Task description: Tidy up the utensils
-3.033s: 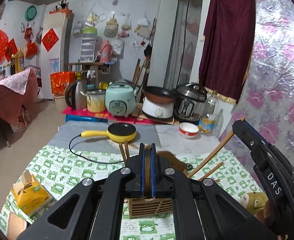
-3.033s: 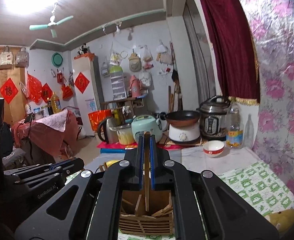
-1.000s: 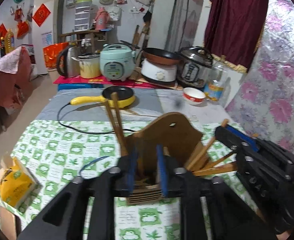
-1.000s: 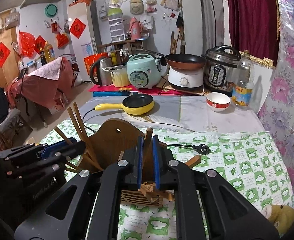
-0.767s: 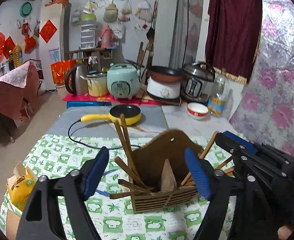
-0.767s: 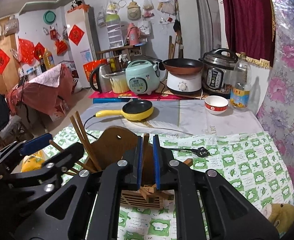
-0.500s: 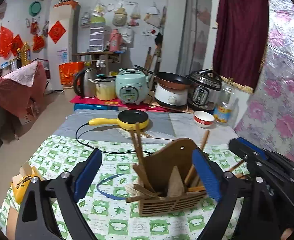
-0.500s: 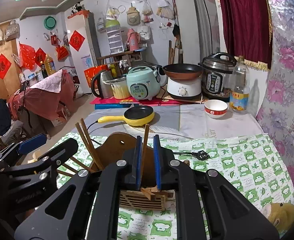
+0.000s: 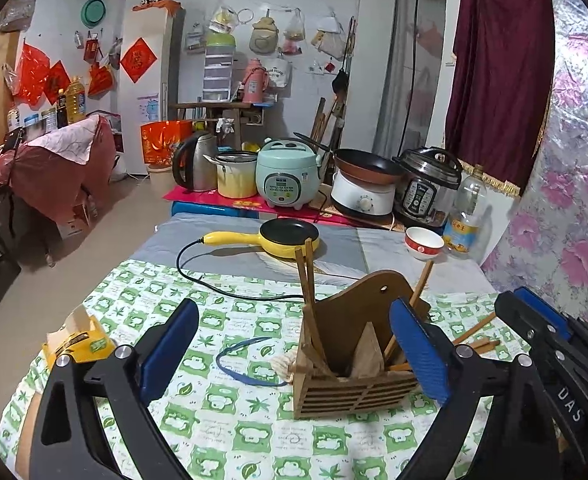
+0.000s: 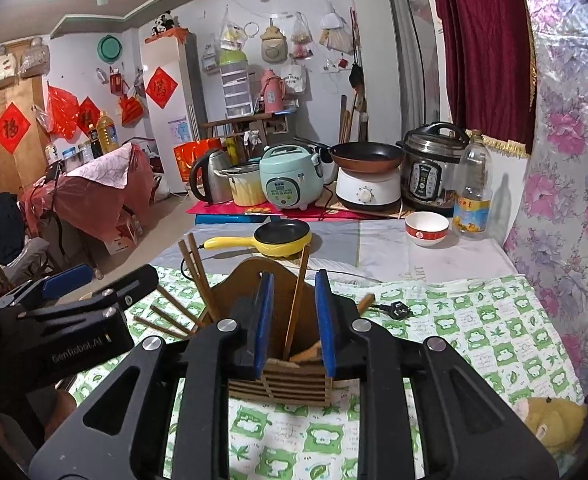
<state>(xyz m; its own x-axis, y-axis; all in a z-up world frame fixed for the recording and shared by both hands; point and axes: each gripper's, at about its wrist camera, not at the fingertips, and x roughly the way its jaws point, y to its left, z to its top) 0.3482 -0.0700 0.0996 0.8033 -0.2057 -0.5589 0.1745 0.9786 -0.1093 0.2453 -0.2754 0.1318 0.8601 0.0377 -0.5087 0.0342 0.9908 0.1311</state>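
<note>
The left tool (image 9: 294, 344) gapes wide and empty, best drawn straight back so it misses the leaning sticks; the right tool (image 10: 294, 312) has just been parting, its pads clear of the chopstick (image 10: 296, 296) standing between them, so finish spreading before lifting away; the wooden holder (image 9: 350, 364) sits on the green-checked desk (image 9: 166, 312), slatted front, arched back, chopsticks splaying from it, a few lying beside.

Chopsticks (image 10: 296, 300) in holder (image 9: 354, 364) on table (image 9: 222, 432), pan (image 9: 282, 236) behind
</note>
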